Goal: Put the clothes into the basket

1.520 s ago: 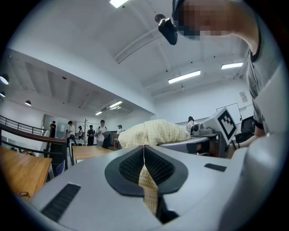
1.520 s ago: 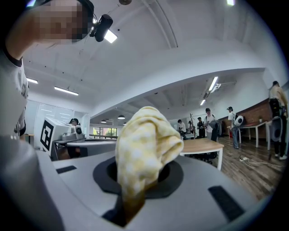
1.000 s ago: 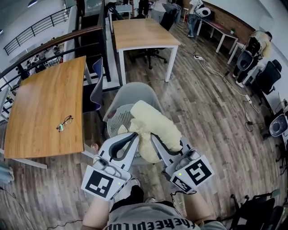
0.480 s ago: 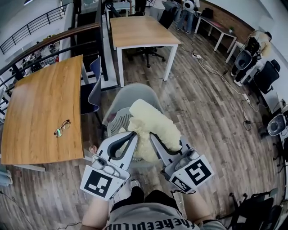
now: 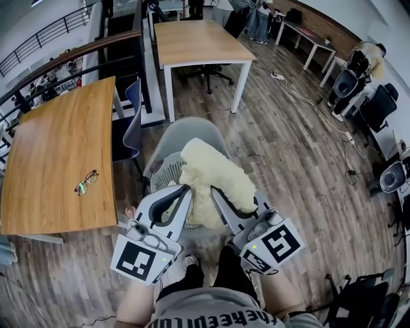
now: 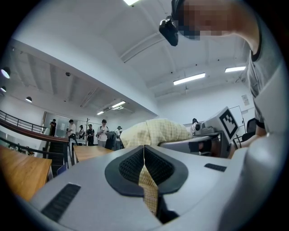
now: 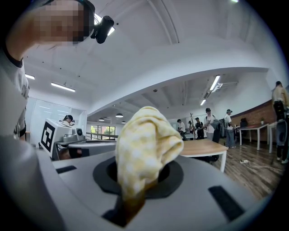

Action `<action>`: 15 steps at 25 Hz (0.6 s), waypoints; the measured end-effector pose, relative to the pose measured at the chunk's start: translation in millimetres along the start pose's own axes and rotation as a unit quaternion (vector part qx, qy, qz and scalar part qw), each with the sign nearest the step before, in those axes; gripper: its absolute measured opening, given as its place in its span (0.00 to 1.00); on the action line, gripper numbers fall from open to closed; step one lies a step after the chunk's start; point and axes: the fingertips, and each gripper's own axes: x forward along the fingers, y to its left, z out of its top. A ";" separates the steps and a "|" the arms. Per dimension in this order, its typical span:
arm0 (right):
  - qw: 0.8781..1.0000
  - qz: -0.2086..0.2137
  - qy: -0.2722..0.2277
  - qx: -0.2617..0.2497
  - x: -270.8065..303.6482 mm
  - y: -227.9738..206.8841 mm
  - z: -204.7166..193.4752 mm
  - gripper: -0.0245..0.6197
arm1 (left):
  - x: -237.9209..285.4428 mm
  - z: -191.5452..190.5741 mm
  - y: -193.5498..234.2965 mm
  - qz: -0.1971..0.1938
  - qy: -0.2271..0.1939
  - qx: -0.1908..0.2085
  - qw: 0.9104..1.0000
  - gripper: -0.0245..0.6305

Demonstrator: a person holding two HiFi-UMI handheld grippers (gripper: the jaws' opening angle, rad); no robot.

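A pale yellow checked cloth (image 5: 214, 176) hangs bunched between my two grippers, above a light slatted basket (image 5: 164, 170) on the floor. My left gripper (image 5: 184, 191) is shut on a thin fold of the cloth at the bundle's left side. In the left gripper view that fold (image 6: 147, 182) is pinched between the dark pads of the left gripper (image 6: 144, 155). The right gripper (image 5: 215, 193) is shut on the bundle's right side. From the right gripper view, the cloth (image 7: 143, 149) bulges out of the right gripper (image 7: 135, 177). Most of the basket is hidden by the cloth.
A grey chair (image 5: 187, 133) stands just behind the basket. A wooden table (image 5: 54, 154) with glasses (image 5: 86, 182) is at the left, another table (image 5: 195, 41) farther off. Office chairs (image 5: 378, 106) and cables line the right. People stand in the background (image 5: 259, 19).
Both grippers have carried the cloth a little away from my body, over the basket. Both grips look the same as before.
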 end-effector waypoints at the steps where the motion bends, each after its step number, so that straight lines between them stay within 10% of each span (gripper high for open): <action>1: 1.000 0.003 -0.001 0.000 0.6 -0.7 -0.2 0.14 | 0.3 -0.1 0.9 0.004 -0.001 0.002 1.000 0.06; 15: 0.997 0.082 0.006 0.000 16.9 -24.5 -0.2 0.14 | 18.7 -1.7 9.5 0.085 -0.001 0.002 0.996 0.06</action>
